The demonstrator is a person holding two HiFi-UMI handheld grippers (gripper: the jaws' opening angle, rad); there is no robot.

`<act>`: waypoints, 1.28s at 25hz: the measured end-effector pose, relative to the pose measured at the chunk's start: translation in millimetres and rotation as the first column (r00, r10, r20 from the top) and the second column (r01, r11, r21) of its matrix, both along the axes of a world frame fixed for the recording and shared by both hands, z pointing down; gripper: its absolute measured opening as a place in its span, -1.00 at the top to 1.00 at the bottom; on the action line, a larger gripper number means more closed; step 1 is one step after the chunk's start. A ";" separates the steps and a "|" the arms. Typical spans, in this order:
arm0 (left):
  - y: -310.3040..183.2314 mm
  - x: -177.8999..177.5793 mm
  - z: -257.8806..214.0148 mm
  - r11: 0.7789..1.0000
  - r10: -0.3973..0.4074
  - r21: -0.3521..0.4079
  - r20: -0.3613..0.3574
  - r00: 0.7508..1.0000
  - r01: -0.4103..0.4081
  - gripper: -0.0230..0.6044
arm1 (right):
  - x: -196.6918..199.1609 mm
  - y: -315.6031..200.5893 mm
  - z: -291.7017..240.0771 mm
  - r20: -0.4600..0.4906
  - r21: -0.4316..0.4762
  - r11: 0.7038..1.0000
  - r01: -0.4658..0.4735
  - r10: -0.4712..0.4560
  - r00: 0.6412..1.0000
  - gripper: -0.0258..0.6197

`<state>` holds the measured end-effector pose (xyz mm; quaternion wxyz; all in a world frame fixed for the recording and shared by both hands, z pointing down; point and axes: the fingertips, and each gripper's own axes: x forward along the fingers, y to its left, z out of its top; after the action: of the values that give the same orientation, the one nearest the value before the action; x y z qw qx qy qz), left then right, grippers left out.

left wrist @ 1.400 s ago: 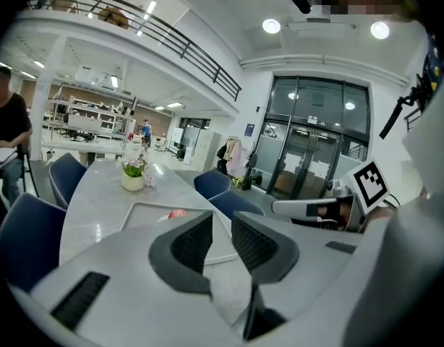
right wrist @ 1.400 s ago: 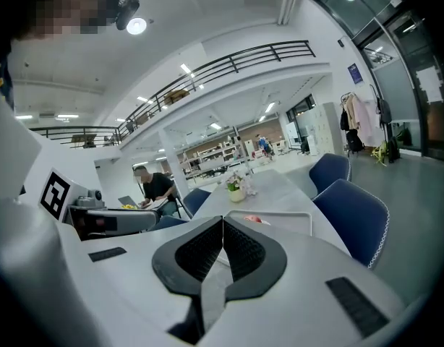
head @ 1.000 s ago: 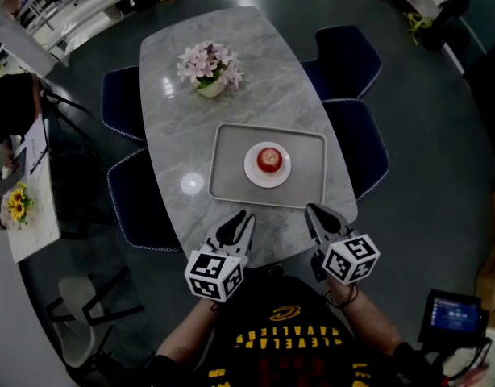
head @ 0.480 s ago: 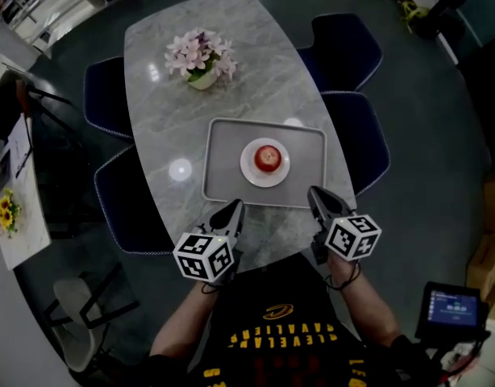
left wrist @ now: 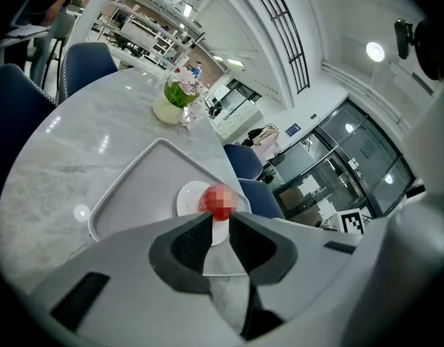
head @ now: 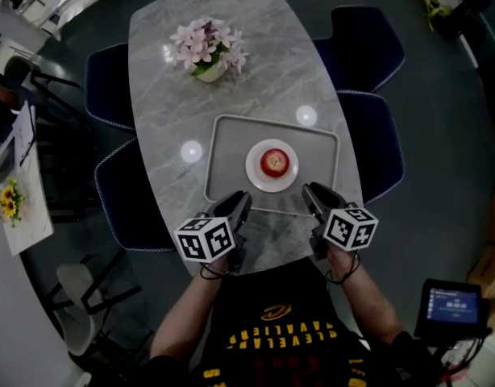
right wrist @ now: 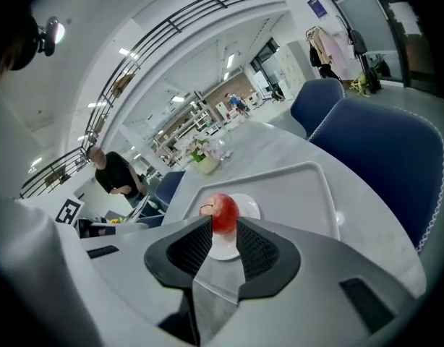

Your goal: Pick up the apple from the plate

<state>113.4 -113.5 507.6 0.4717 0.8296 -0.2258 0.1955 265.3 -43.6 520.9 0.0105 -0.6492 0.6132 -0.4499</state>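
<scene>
A red apple point(head: 273, 162) sits on a small white plate point(head: 255, 174) in the middle of a grey tray point(head: 227, 156) on the marble table. Both grippers hover over the tray's near edge, short of the plate. My left gripper point(head: 241, 200) is on the apple's near left and my right gripper point(head: 308, 190) on its near right. In the left gripper view the apple point(left wrist: 218, 199) shows just beyond my left gripper point(left wrist: 220, 219), whose jaws stand a narrow gap apart and empty. The right gripper view shows the same: the apple point(right wrist: 223, 212) beyond my right gripper point(right wrist: 223, 224), narrowly open and empty.
A vase of pink flowers point(head: 209, 55) stands at the table's far end. Dark blue chairs point(head: 376, 135) flank the table on both sides. The table's near edge point(head: 264, 260) lies under my hands. A small screen point(head: 451, 306) sits at the lower right.
Both grippers have moved forward from the table's near edge to the tray's near rim, closer to the plate. The apple has not moved on the plate.
</scene>
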 end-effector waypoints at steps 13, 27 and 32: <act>-33.1 20.7 69.7 0.983 -0.081 -0.153 0.112 0.990 0.097 0.65 | 22.5 -37.1 55.6 0.059 -0.108 0.992 0.071 -0.065 0.996 0.63; -32.6 34.4 107.4 0.950 -0.070 -0.290 0.165 0.984 0.116 0.65 | 19.5 -41.2 92.1 0.156 -0.198 0.975 0.102 -0.072 0.985 0.63; -30.6 34.9 109.4 0.943 -0.068 -0.311 0.170 0.983 0.119 0.65 | 16.4 -36.9 100.5 0.211 -0.223 0.970 0.098 -0.050 0.976 0.63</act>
<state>148.3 -144.1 617.0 0.5894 0.7126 -0.2668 0.2714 281.6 -80.5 621.4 -0.0197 -0.5729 0.5760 -0.5828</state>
